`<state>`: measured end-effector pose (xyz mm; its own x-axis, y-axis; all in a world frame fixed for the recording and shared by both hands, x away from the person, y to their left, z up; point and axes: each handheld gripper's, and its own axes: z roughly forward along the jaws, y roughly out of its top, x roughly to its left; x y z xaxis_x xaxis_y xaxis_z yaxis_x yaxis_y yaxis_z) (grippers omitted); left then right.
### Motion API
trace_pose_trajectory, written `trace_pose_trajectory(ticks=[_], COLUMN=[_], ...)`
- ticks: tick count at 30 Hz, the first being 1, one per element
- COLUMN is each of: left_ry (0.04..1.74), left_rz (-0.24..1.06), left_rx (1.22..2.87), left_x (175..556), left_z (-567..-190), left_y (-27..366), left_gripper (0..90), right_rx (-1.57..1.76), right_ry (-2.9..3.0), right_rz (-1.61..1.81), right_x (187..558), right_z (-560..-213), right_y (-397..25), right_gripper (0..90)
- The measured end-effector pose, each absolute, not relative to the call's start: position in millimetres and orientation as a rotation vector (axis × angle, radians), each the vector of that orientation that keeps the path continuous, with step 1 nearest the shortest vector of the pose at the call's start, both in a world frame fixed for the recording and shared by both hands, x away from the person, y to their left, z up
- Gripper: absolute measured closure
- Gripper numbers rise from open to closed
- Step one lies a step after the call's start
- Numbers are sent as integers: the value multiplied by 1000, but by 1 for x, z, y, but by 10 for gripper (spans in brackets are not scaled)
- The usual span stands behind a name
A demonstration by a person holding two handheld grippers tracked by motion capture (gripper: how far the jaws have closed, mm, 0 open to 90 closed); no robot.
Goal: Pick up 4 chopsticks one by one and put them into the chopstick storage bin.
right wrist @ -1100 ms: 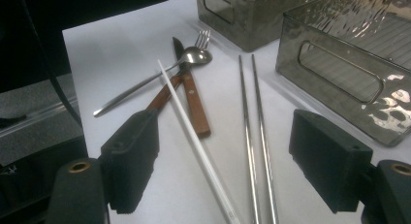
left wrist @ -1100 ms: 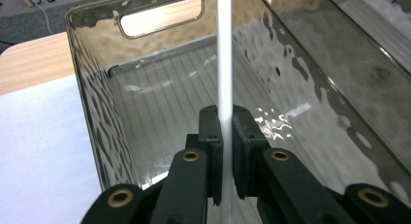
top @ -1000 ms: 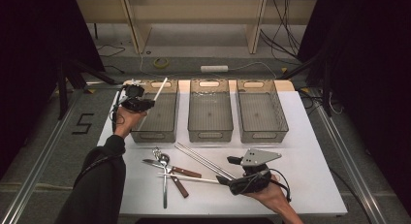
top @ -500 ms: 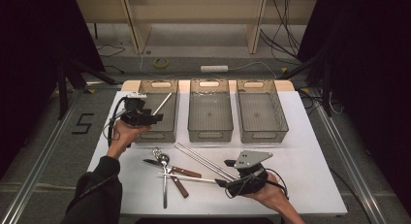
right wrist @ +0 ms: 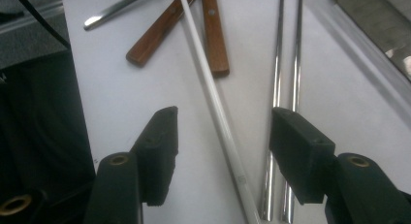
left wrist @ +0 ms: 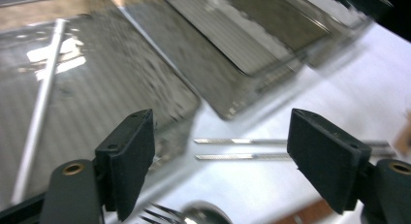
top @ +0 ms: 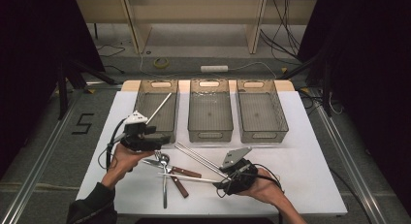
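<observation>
While both claws are held low over the white counter, the scene is set out as follows.
Left claw: held wide open with nothing gripped, near the front edge of the left bin, above a fork and spoon.
Left bin: one white chopstick is leaned diagonally inside it.
Right claw: spread open and empty, with a white chopstick lying on the counter between its jaws.
Metal chopsticks: a pair is laid side by side, just beside the white one.
Wooden-handled utensils: crossed on the counter beyond the right claw.
Other bins: the middle bin and right bin are set in a row.
</observation>
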<state>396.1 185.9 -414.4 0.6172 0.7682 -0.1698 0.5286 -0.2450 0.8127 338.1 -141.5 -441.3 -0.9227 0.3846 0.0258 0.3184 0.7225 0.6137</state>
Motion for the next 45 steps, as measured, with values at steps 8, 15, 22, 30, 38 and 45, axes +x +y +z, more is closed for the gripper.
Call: trace_pose_trajectory(ticks=[8,15,22,30,38,45], left_ry=[957,943,907,886,867,855], left_rz=[329,282,264,257,266,268], left_rx=[1922,1920,1960,1955,1981,1995], left_x=[368,351,335,331,329,328], left_z=[-418,-426,-433,-433,-434,-434], left_y=[178,175,167,165,163,161], left_gripper=[205,196,193,191,191,191], right_rx=[546,537,511,496,448,425], right_ry=[2871,2898,2926,2944,2956,2963], right_rz=[903,856,806,721,666,648], right_x=[344,347,352,354,356,355], right_z=[-446,-450,-454,-460,-466,-467], right_y=[-132,-128,-121,-111,-108,-106], right_gripper=[466,503,568,644,701,750])
